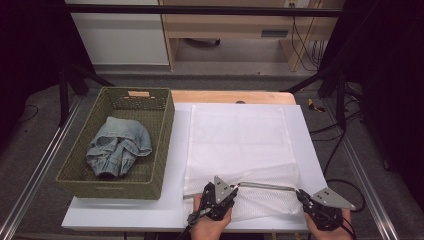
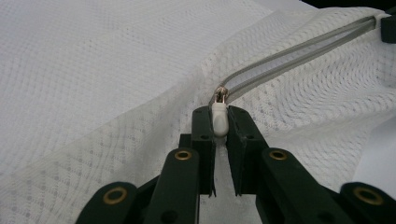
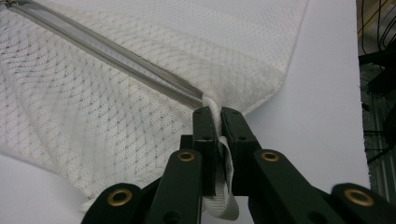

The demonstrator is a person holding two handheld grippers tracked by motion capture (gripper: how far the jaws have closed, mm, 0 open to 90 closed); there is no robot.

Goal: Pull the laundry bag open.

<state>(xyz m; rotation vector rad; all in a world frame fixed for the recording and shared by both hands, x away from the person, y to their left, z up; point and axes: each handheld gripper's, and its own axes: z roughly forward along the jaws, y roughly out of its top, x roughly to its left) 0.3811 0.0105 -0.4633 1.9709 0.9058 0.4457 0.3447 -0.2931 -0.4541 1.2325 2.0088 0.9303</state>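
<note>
A white mesh laundry bag (image 1: 240, 145) lies flat on the white table, its grey zipper (image 1: 267, 187) running across the near end. My left gripper (image 1: 236, 188) is shut on the white zipper pull (image 2: 219, 119) at the zipper's left end. At the zipper's right end my right gripper (image 1: 300, 193) is shut on the bag's white fabric loop (image 3: 215, 122). The zipper (image 2: 299, 53) is stretched taut between the two. In the right gripper view the zipper (image 3: 102, 46) looks closed along its length.
A green woven basket (image 1: 165, 150) stands at the left of the table with a crumpled pair of blue jeans (image 1: 119, 146) inside. The white table top (image 1: 125, 215) has bare room at the front left. Black frame posts (image 1: 64, 90) flank the table.
</note>
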